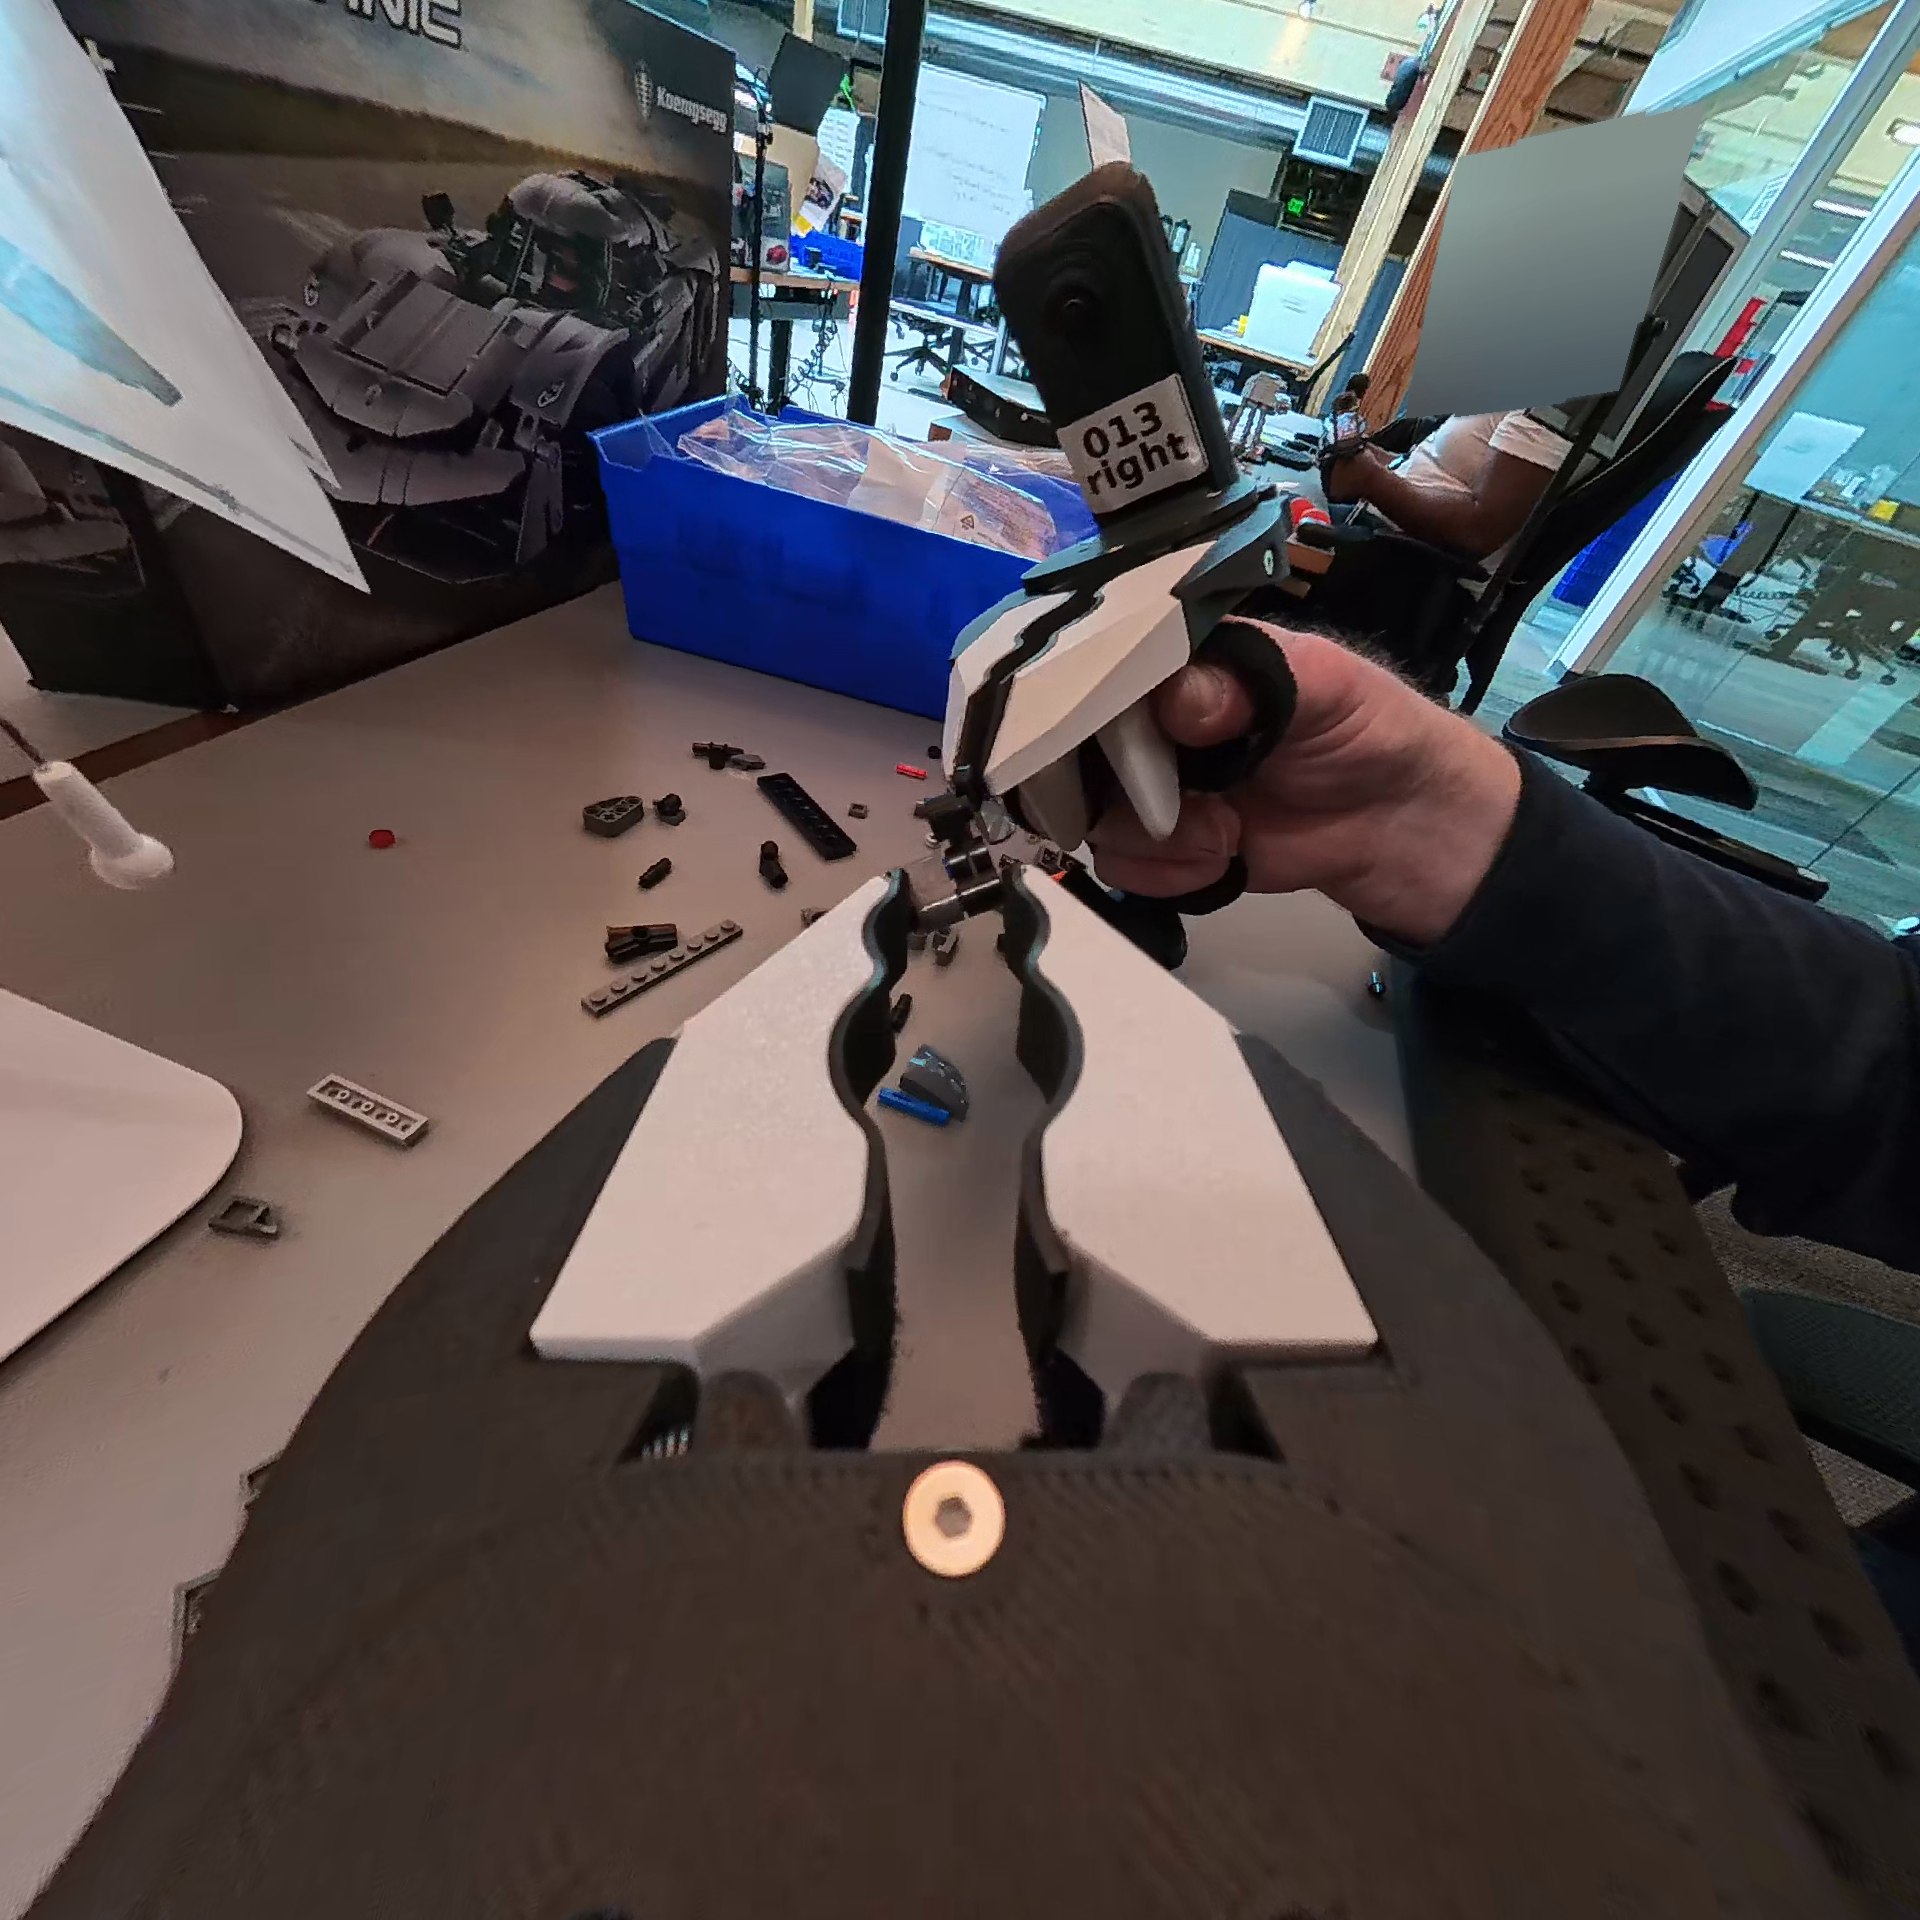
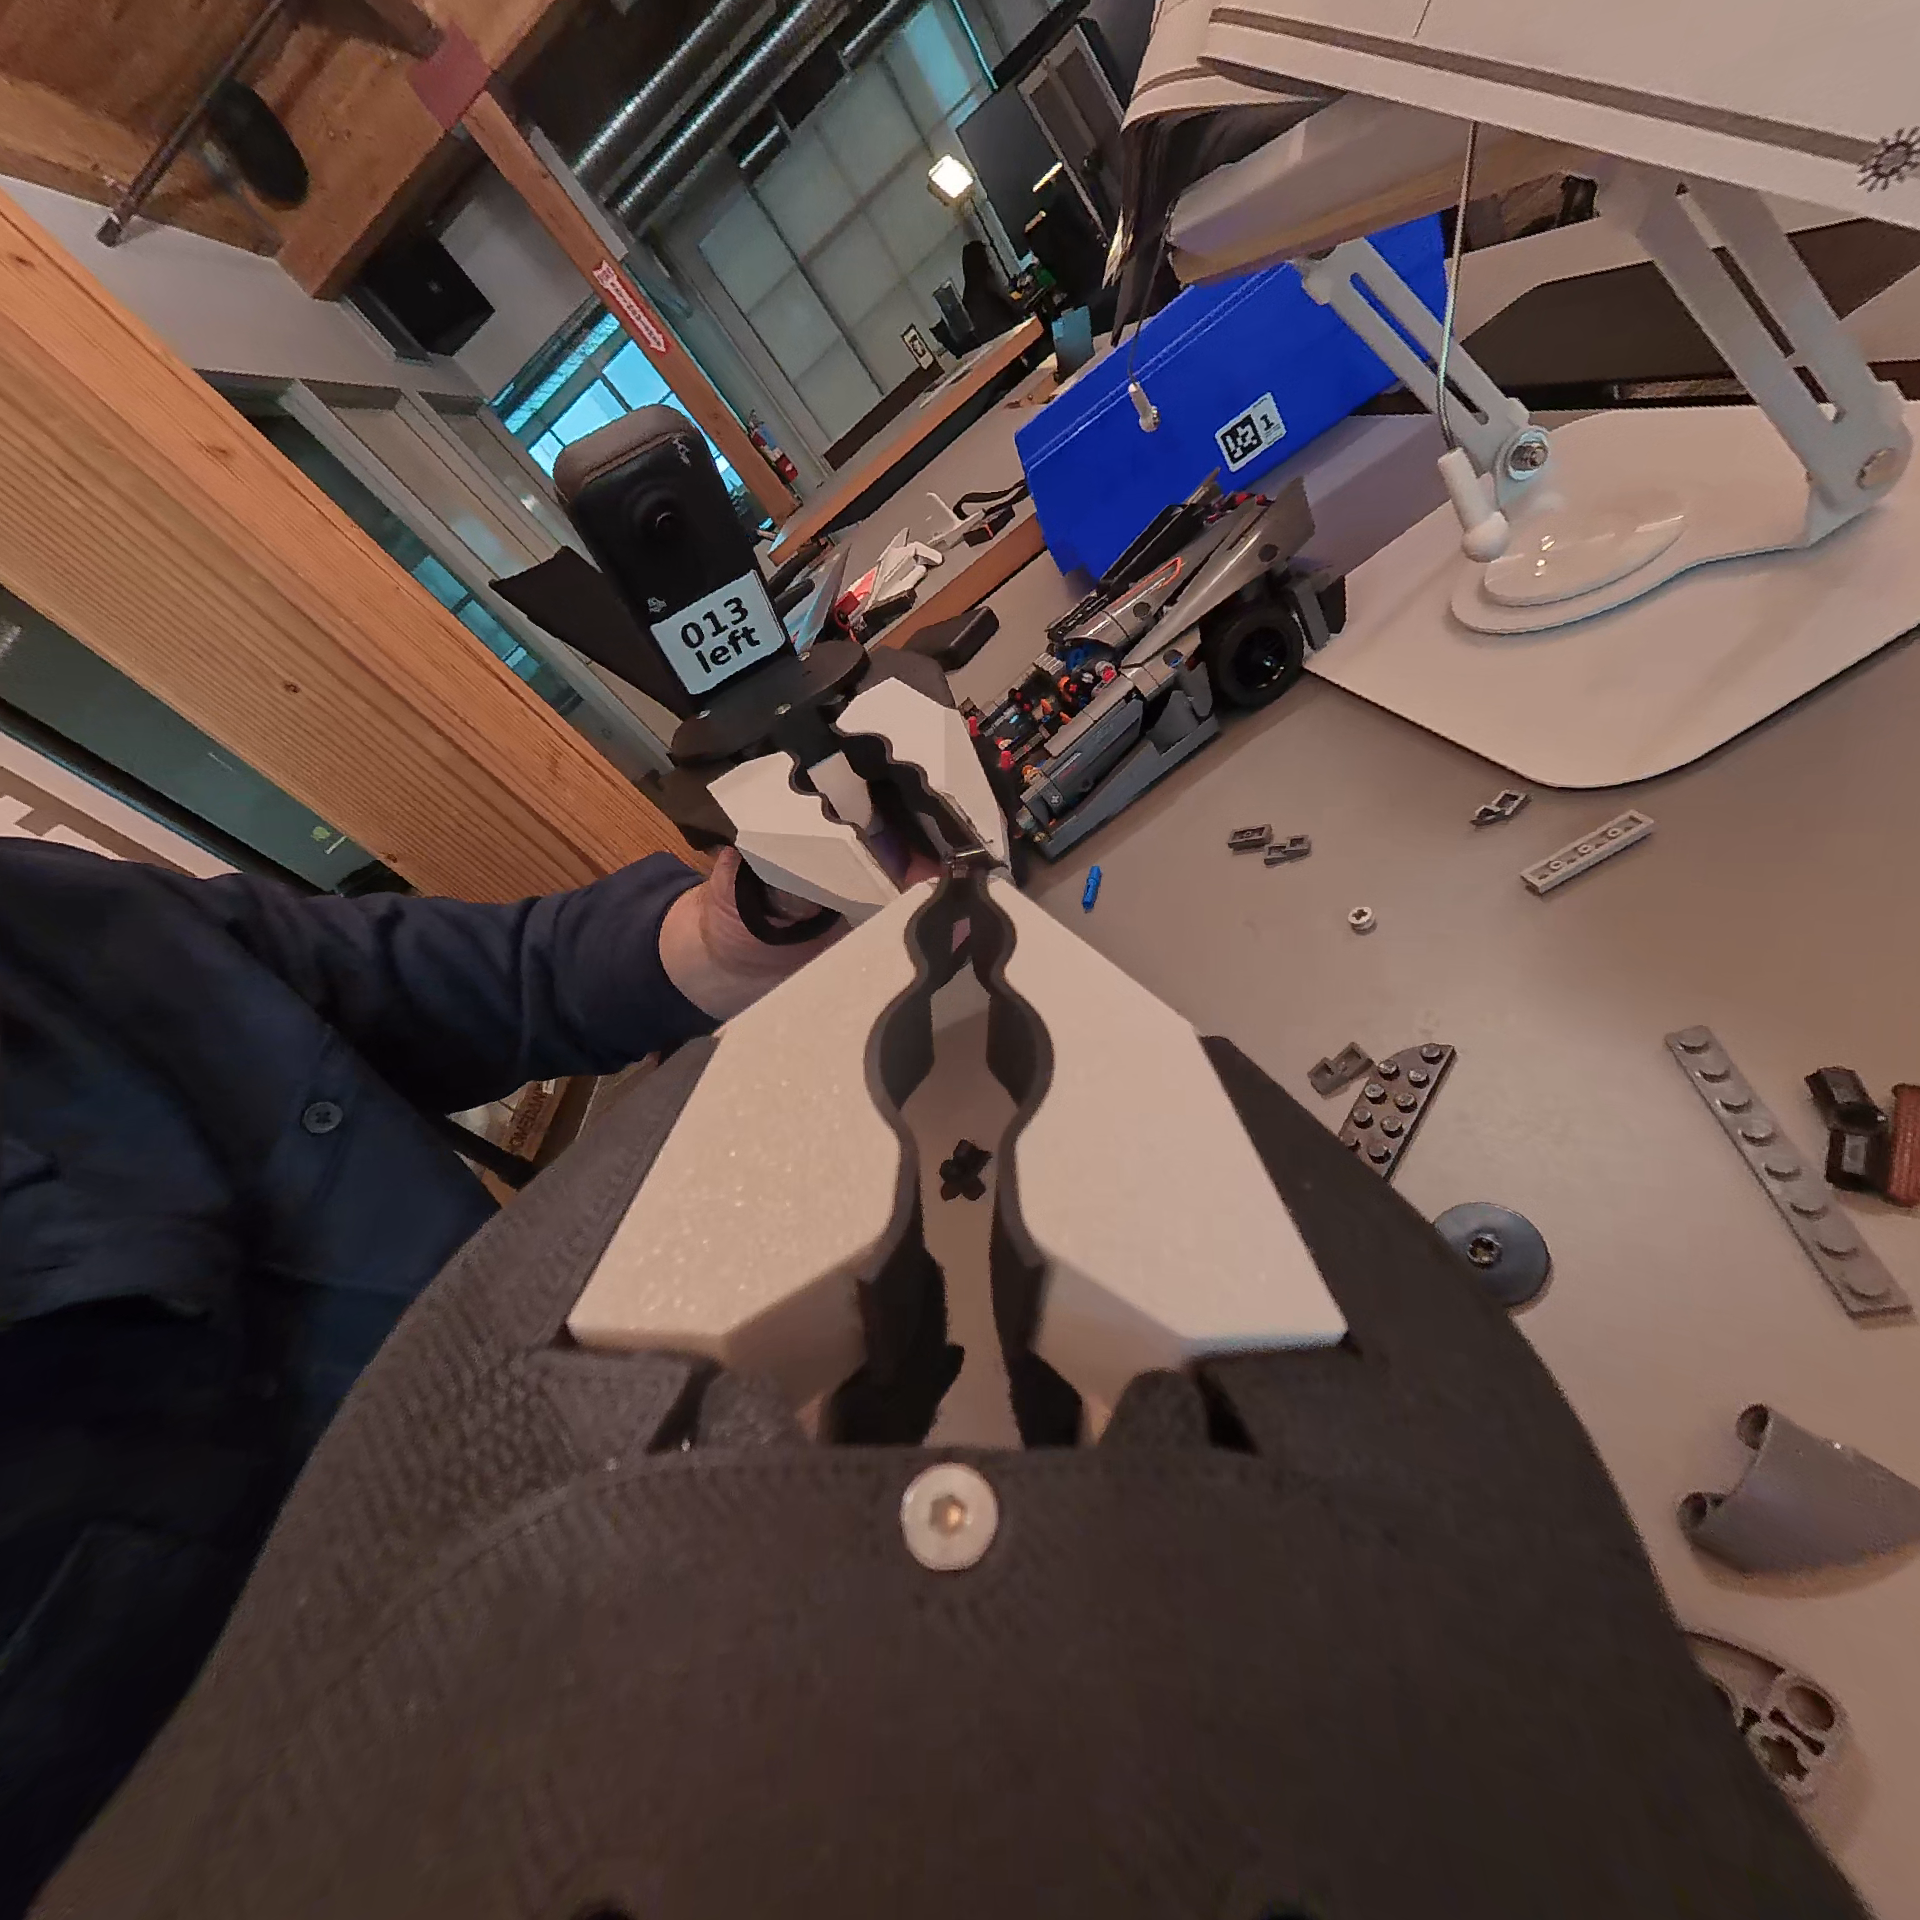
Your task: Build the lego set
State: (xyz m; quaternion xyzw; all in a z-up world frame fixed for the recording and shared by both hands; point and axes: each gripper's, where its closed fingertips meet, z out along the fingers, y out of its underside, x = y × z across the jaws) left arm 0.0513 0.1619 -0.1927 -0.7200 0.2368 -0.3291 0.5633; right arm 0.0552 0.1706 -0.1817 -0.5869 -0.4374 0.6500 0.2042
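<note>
A small black and silver lego assembly (image 1: 954, 871) hangs in the air above the grey counter (image 1: 468, 935), pinched at the tips of both tools. The left gripper (image 1: 956, 891) closes its fingers on the lower, silvery end, while the right gripper (image 1: 964, 792), gripped by a hand (image 1: 1320, 779) in a dark sleeve, comes down from above and clamps the black upper end. In the right wrist view the right gripper (image 2: 961, 883) meets the left gripper (image 2: 971, 847) tip to tip, and the piece between them is mostly hidden. Loose parts lie scattered on the counter beneath: a long black plate (image 1: 805, 816), a long grey plate (image 1: 662, 966), a small blue pin (image 1: 912, 1107). Farther back stand a blue bin (image 1: 790, 561) with clear bags and the set's box (image 1: 436, 312). A partly built lego car (image 2: 1153, 665) sits beside a white stand (image 2: 1621, 582).
</note>
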